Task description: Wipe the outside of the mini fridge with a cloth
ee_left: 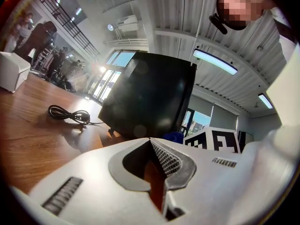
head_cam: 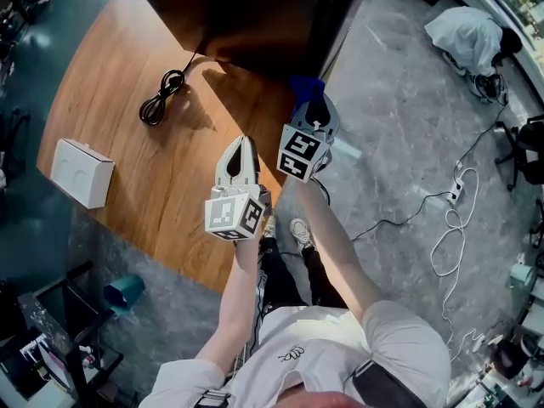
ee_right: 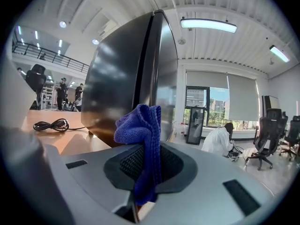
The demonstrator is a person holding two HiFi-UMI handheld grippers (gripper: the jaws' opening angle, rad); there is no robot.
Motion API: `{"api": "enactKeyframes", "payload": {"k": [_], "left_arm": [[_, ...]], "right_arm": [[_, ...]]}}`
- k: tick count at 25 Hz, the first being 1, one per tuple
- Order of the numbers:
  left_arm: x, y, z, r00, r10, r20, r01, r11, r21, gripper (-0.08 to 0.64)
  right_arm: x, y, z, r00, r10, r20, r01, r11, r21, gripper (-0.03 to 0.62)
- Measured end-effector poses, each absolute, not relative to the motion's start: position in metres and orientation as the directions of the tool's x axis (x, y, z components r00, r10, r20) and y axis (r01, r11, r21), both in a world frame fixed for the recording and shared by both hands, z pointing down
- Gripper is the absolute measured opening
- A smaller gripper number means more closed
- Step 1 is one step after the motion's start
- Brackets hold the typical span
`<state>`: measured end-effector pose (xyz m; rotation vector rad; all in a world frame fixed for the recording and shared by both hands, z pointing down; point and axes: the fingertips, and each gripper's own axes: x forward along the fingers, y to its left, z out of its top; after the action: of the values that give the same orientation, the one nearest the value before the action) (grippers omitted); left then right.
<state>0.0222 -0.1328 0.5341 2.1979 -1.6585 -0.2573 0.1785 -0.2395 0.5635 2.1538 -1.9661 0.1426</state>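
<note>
The black mini fridge [head_cam: 255, 15] stands at the far end of the wooden table [head_cam: 127, 160]. It fills the left gripper view [ee_left: 150, 93] and rises close ahead in the right gripper view [ee_right: 136, 74]. My right gripper [head_cam: 316, 109] is shut on a blue cloth [ee_right: 143, 130], whose bunched top [head_cam: 306, 87] sits just short of the fridge's front corner. My left gripper [head_cam: 240, 151] is shut with nothing between its jaws, hanging over the table to the left of the right one.
A coiled black cable [head_cam: 163, 96] lies on the table left of the fridge, and a white box [head_cam: 81, 172] sits near the table's left edge. White cables [head_cam: 450, 228] trail over the grey floor at right. A teal cup [head_cam: 126, 291] lies on the floor.
</note>
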Motion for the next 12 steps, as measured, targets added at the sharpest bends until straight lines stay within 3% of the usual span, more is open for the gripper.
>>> {"api": "enactKeyframes", "payload": {"k": [7,12], "left_arm": [[0.031,-0.122,0.503,0.280,-0.958,0.057,-0.881,-0.233,0.412,0.005],[0.046,-0.109,0.437,0.277,-0.960,0.033,-0.903,-0.249,0.350,0.005]], "right_arm": [[0.207,-0.215,0.540,0.091,-0.964,0.249,-0.995,-0.075,0.072,0.061],[0.223,-0.177,0.468,-0.012,-0.972,0.234,-1.000,0.016,0.014,0.061]]}}
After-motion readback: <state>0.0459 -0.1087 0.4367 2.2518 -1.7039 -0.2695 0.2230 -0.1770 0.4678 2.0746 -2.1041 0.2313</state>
